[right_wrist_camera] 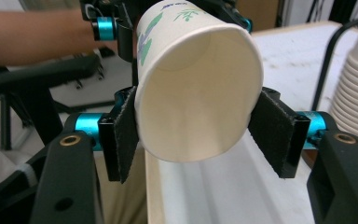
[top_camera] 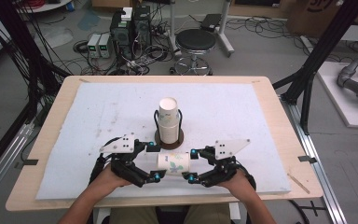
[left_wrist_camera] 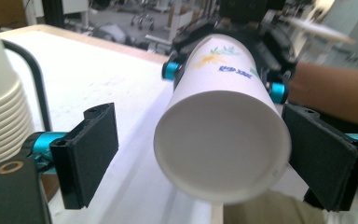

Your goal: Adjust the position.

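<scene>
Right gripper (right_wrist_camera: 193,135): we squeeze the paper cup (right_wrist_camera: 196,88)
Left gripper (left_wrist_camera: 200,158): jaws apart, cup let go
Next: we carry it to the cup stack (top_camera: 168,119)

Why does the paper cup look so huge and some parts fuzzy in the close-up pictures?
In the left gripper view the paper cup sits close to the lens, so it looms, and the room behind is soft. In the right gripper view the cup's rim is sharp while the sleeve and background blur. The high view is evenly lit, with only soft shadows under the cup stack.
</scene>
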A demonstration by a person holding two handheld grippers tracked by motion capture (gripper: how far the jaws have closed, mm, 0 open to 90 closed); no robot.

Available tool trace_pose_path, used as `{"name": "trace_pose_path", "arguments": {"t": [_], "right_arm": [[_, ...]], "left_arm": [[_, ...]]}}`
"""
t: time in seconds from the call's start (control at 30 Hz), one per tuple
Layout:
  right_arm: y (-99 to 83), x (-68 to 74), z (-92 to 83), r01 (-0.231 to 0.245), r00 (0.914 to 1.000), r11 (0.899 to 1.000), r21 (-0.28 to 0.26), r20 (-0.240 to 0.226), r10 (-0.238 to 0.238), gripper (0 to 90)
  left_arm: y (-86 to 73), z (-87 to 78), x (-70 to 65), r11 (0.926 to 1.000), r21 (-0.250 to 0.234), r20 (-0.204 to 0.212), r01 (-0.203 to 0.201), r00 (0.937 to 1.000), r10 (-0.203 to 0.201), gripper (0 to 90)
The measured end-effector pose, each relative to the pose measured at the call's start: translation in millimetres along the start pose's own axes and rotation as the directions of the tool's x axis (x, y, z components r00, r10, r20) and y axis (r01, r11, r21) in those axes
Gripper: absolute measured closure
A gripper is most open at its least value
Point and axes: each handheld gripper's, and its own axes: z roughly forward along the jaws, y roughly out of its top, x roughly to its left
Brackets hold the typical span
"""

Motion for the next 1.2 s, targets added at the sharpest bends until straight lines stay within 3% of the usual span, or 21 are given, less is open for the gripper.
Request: {"name": "trace_pose_path", "arguments": {"t": [0.13, 0.2, 0.23, 0.27, 0.33, 0.37, 0.4, 0.43, 0.47, 0.5, 0.67, 0.8, 0.9, 1.13, 1.2], "right_arm": [[8.4, -0.3, -2.8, 0.035, 0.9978, 0.992, 0.122, 0.052, -0.041, 36.6], [13.8, -0.2, -2.5, 0.063, 0.9948, 0.98, 0.189, 0.067, -0.077, 36.5], [19.7, -0.2, -1.7, 0.083, 0.9924, 0.969, 0.233, 0.07, -0.101, 36.4], [19.7, -0.2, -1.7, 0.083, 0.9924, 0.969, 0.233, 0.07, -0.101, 36.4], [26.3, 0.1, -0.4, 0.101, 0.9889, 0.956, 0.275, 0.078, -0.126, 36.4], [29.5, 0.1, 0.5, 0.107, 0.988, 0.949, 0.298, 0.075, -0.135, 36.4], [35.1, 0.1, 2.6, 0.122, 0.9851, 0.932, 0.342, 0.074, -0.156, 36.4], [35.1, 0.1, 2.6, 0.122, 0.9851, 0.932, 0.342, 0.074, -0.156, 36.4], [41.4, -0.4, 6.1, 0.138, 0.9816, 0.909, 0.394, 0.067, -0.179, 36.4], [41.4, -0.4, 6.1, 0.138, 0.9816, 0.909, 0.394, 0.067, -0.179, 36.4], [56.1, 0.7, 14.0, 0.164, 0.9764, 0.866, 0.472, 0.048, -0.211, 36.4], [66.9, 1.8, 22.2, 0.192, 0.9698, 0.828, 0.527, 0.027, -0.242, 36.2], [71.0, 2.8, 27.5, 0.205, 0.9665, 0.805, 0.556, 0.014, -0.256, 36.2], [76.6, 4.9, 36.6, 0.215, 0.9625, 0.766, 0.606, 0.001, -0.271, 36.1], [77.9, 5.0, 38.2, 0.222, 0.9607, 0.759, 0.613, -0.004, -0.278, 36.0]], "left_arm": [[5.5, -0.7, -2.3, 0.9979, 0.055, -0.013, -0.035, 0.9993, 0.036, 13.0], [8.1, 1.0, -3.2, 0.9945, 0.092, -0.025, -0.051, 0.9983, 0.053, 13.0], [8.8, 1.8, -3.3, 0.9934, 0.102, -0.028, -0.053, 0.9981, 0.056, 13.3], [9.5, 2.7, -3.4, 0.9914, 0.118, -0.034, -0.057, 0.9975, 0.061, 13.3], [10.5, 5.0, -3.7, 0.9865, 0.149, -0.047, -0.067, 0.996, 0.075, 13.4], [10.9, 6.1, -3.8, 0.9828, 0.169, -0.05, -0.075, 0.9952, 0.084, 13.5], [11.2, 6.9, -3.8, 0.98, 0.182, -0.051, -0.081, 0.9945, 0.091, 14.1], [11.5, 8.3, -4.2, 0.9764, 0.198, -0.049, -0.086, 0.9941, 0.097, 14.1], [11.7, 9.4, -4.5, 0.9738, 0.209, -0.047, -0.09, 0.9937, 0.102, 15.0], [11.9, 10.4, -4.8, 0.9716, 0.218, -0.049, -0.091, 0.9933, 0.104, 15.0], [13.1, 14.3, -5.1, 0.9591, 0.258, -0.041, -0.116, 0.9906, 0.131, 16.5], [13.0, 16.8, -5.1, 0.9539, 0.274, -0.04, -0.122, 0.9897, 0.138, 17.1], [12.5, 17.4, -4.5, 0.9504, 0.286, -0.039, -0.123, 0.9894, 0.14, 17.6], [11.1, 19.3, -4.9, 0.9374, 0.32, -0.036, -0.137, 0.987, 0.157, 19.0], [10.6, 20.6, -4.9, 0.9343, 0.328, -0.03, -0.14, 0.9869, 0.158, 19.3]]}}
